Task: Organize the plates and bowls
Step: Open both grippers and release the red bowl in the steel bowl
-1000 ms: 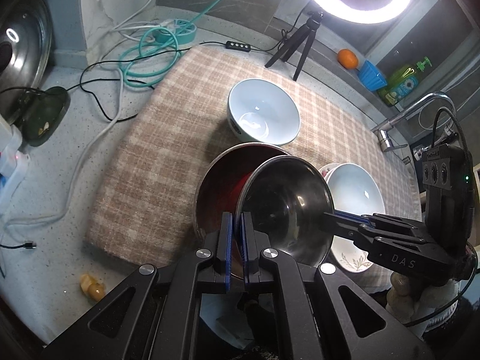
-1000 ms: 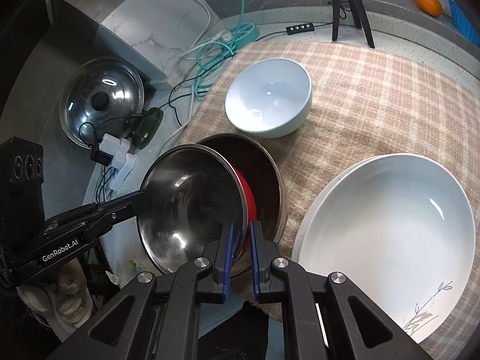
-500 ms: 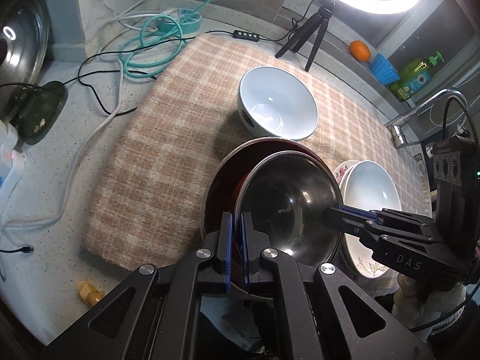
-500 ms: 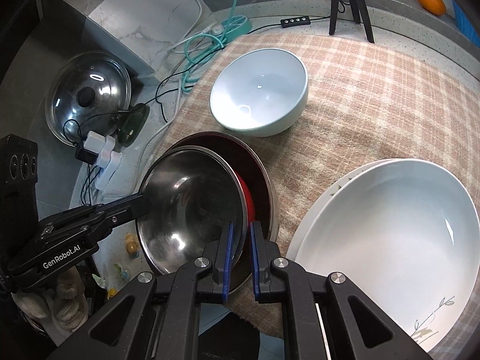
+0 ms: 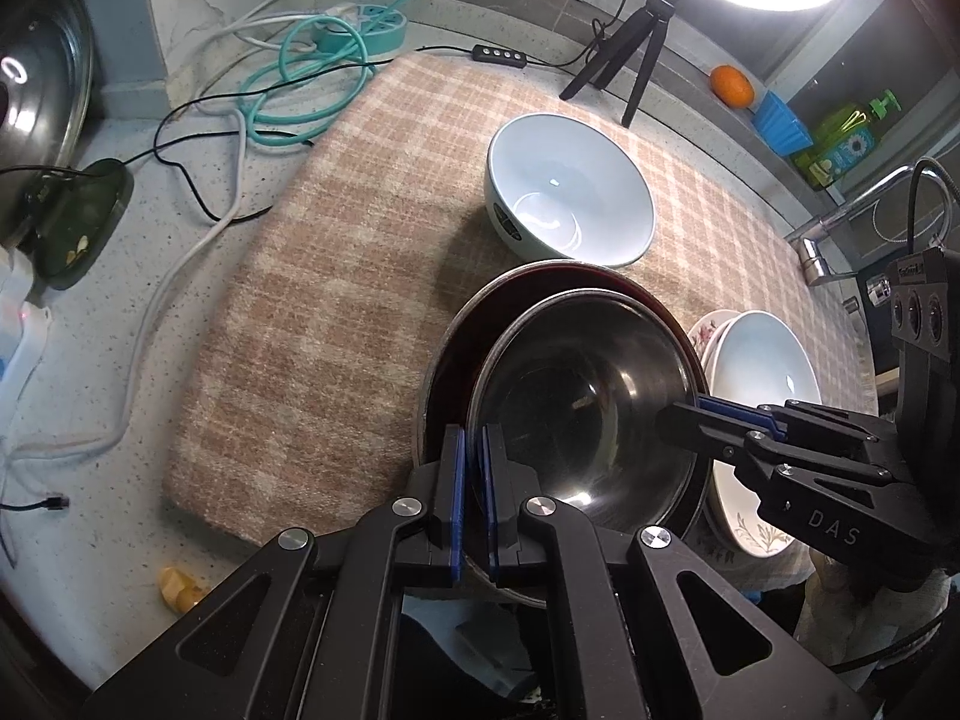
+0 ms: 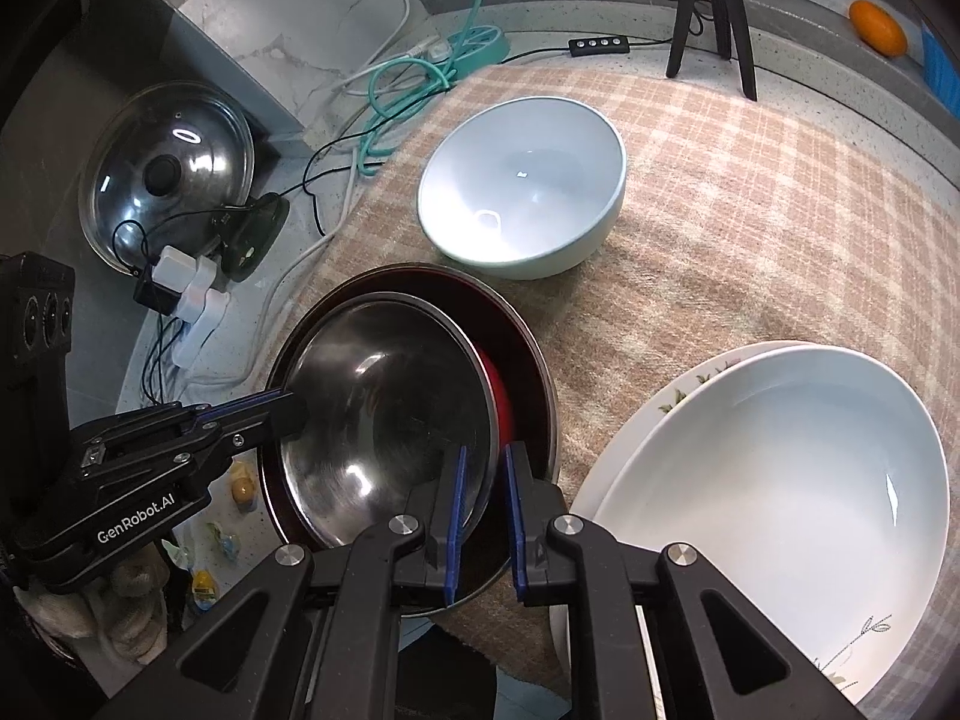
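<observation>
While I lower the steel bowl [image 6: 384, 420] into the red-lined bowl [image 6: 528, 384], my left gripper [image 5: 474, 468] clamps its near rim with the jaws narrow and shut on the metal. My right gripper [image 6: 483, 480] sits astride the opposite rim; its jaws have just been opening, and in the right wrist view I see a gap on each side of the rim, so the pads no longer press there. I judge this the release stage of nesting, and the left grip now carries the control.

Doing it well means letting the steel bowl sink level until it seats inside the red-lined bowl, not hung up on one edge. It looks offset toward my left gripper, with a crescent of red lining showing on the far side, so I should centre it before letting go. I would lift the right jaws straight off the rim so neither pad drags the bowl sideways, then ease the left jaws apart only once the bowl rests.

Just beside the steel bowl, on the right gripper's side, a white dish [image 6: 774, 480] sits stacked on a flowered plate [image 5: 750, 516]; I must not knock them when withdrawing. Beyond the steel bowl, a pale blue bowl [image 5: 570, 189] stands alone on the checked mat [image 5: 336, 276], apart from the nest. Farther off on the counter [image 5: 180, 252] lie loose cables [image 5: 288, 78].
</observation>
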A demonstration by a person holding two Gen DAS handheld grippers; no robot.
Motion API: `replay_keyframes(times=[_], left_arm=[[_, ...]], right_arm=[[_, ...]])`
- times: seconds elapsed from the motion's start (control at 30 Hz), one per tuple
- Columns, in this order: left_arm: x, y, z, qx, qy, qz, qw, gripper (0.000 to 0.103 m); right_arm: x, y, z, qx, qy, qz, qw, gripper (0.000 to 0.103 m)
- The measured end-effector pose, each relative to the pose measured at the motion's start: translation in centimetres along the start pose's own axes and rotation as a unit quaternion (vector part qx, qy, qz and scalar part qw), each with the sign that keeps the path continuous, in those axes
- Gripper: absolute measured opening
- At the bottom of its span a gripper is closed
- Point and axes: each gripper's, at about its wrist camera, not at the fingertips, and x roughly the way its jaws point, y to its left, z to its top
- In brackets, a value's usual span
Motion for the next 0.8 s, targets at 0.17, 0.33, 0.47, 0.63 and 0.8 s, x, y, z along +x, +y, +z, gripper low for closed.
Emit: replay_keyframes(times=[0.17, 0.33, 0.47, 0.63, 0.8], left_arm=[[0.0, -0.1, 0.1, 0.000, 0.000, 0.000, 1.0000, 0.004], [-0.5, 0.0, 0.1, -0.001, -0.003, 0.000, 1.0000, 0.004], [-1.0, 0.0, 0.1, -0.002, -0.006, -0.006, 1.0000, 0.004], [-2.1, -0.3, 0.3, -0.001, -0.017, -0.013, 0.9998, 0.005], [-3.2, -0.5, 1.2, 0.002, -0.032, -0.022, 0.9992, 0.007]], right_arm=[[0.0, 0.1, 0.3, 0.003, -0.002, 0.005, 1.000, 0.025], [0.0, 0.5, 0.3, -0.002, 0.000, 0.008, 1.000, 0.028], [-0.3, 0.2, 0.3, 0.005, 0.000, 0.017, 1.000, 0.028], [-1.3, 0.1, 0.4, 0.005, -0.011, 0.024, 1.000, 0.029], [-2.8, -0.1, 0.6, 0.005, -0.028, 0.039, 0.999, 0.029]])
